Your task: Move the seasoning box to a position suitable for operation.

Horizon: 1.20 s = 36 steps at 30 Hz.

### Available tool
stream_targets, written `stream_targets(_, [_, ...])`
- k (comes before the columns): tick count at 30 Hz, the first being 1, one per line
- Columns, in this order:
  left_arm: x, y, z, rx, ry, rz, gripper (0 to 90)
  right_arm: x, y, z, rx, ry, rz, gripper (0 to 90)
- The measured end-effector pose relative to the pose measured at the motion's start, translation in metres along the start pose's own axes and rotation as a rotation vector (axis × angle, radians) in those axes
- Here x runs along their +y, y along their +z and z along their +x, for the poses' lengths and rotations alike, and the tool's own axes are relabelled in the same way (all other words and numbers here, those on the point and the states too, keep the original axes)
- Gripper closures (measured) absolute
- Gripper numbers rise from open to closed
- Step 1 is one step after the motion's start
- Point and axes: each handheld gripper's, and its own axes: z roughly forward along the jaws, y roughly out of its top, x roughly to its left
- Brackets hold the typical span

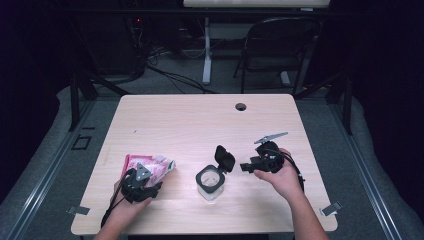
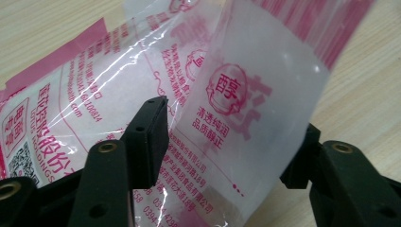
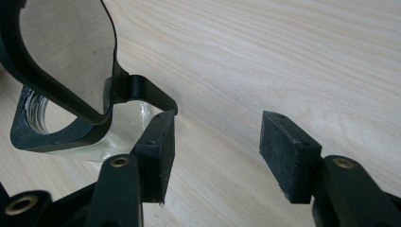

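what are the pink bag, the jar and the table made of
Bag: thin, glossy plastic film, judging by its creases, glare and see-through patches under pink print.
Jar: clear body, glass or hard plastic, hard to tell; its black rim and flip lid look like matte plastic.
Table: pale wood-grain top, probably smooth laminate.

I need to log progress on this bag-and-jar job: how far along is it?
Done: the jar stands on the table, its lid flipped open. In hand: the left gripper straddles the pink-printed bag. The right gripper waits open beside the jar. Left: gripping, lifting, presumably pouring.
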Motion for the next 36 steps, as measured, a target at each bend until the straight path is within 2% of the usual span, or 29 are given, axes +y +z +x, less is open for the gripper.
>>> stream_targets(5, [-0.001,0.001,0.005,-0.007,-0.045,-0.014,50.2,0.000,0.000,0.000,-0.005,0.001,-0.003,46.1])
stream_targets(9, [-0.001,0.003,0.002,0.014,-0.039,-0.013,53.4,0.000,0.002,0.000,-0.004,0.002,-0.001,46.0])
stream_targets(11, [0.001,0.004,-0.002,0.065,-0.009,0.005,57.4,0.000,0.003,0.000,-0.003,0.001,0.006,46.0])
stream_targets(15, [0.004,0.006,-0.006,0.093,-0.015,0.024,63.6,0.000,0.004,0.000,-0.005,0.000,0.003,46.1])
stream_targets(20, [0.005,0.007,-0.004,0.069,-0.058,0.014,63.8,0.000,0.004,-0.001,-0.002,0.002,0.004,46.0])
stream_targets(23, [0.005,0.007,-0.002,0.051,-0.106,0.001,62.1,0.000,0.004,-0.002,-0.001,0.005,0.004,46.0])
stream_targets(25, [0.005,0.008,-0.002,0.053,-0.113,-0.002,61.9,-0.001,0.005,-0.001,-0.006,0.009,0.001,46.0])
stream_targets(30, [0.004,0.009,-0.003,0.069,-0.064,-0.007,64.3,-0.001,0.005,-0.001,-0.007,0.011,0.000,46.0])
stream_targets(36, [0.002,0.011,-0.002,0.070,-0.067,-0.031,66.8,-0.001,0.006,-0.002,-0.006,0.013,-0.002,46.1])
